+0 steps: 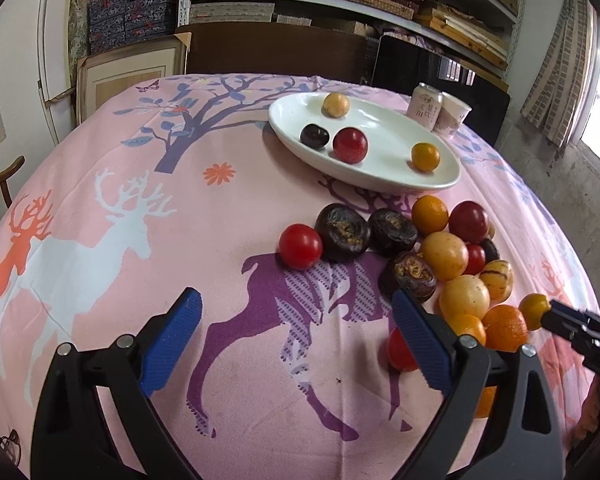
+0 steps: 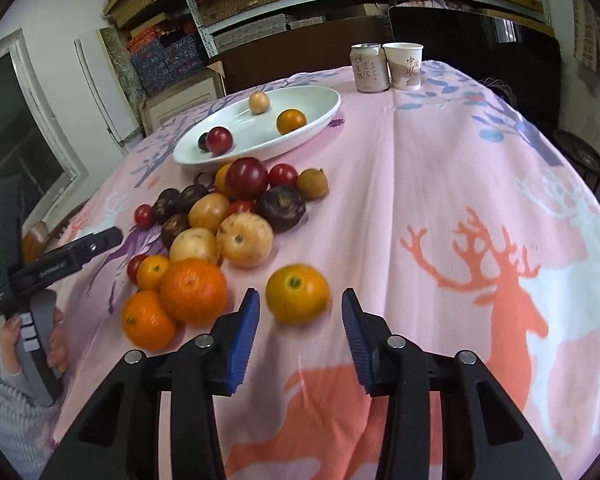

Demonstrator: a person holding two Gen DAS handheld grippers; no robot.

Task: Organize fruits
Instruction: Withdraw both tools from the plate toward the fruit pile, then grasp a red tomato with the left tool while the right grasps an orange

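- Pink deer-print cloth [image 2: 440, 184] covers the desk; shelving stacked with boxes and mats fills the background.
- Right claw [image 2: 300, 322]: nearest the camera, angled down at the cloth. Its blue pads stand either side of a yellow-orange fruit [image 2: 297, 293], with a visible gap on both sides; no pad presses on the fruit. The fruit rests on the cloth, just clear of the main pile.
- Left claw [image 1: 296, 344]: spread wide and empty, hovering over the purple deer print beside the pile; nothing sits between its pads.
- Fruit pile [image 2: 220, 224]: oranges, pale yellow fruits, red tomatoes and dark brown fruits lie bunched together on the cloth, between the claws and the plate.
- White oval plate [image 2: 320, 98]: beyond the pile; it holds four fruits, one tan, one orange, one red and one dark, well spaced.
- Can [image 2: 369, 67] and paper cup [image 2: 405, 65]: standing side by side at the far edge, clear of the work.
- Step in hand, as judged: grasp of the yellow-orange fruit for transfer to the plate.
- Next move calls for: completing the squeeze squarely on the fruit, a lift clear of the pile, then a carry over it to a bare part of the plate.
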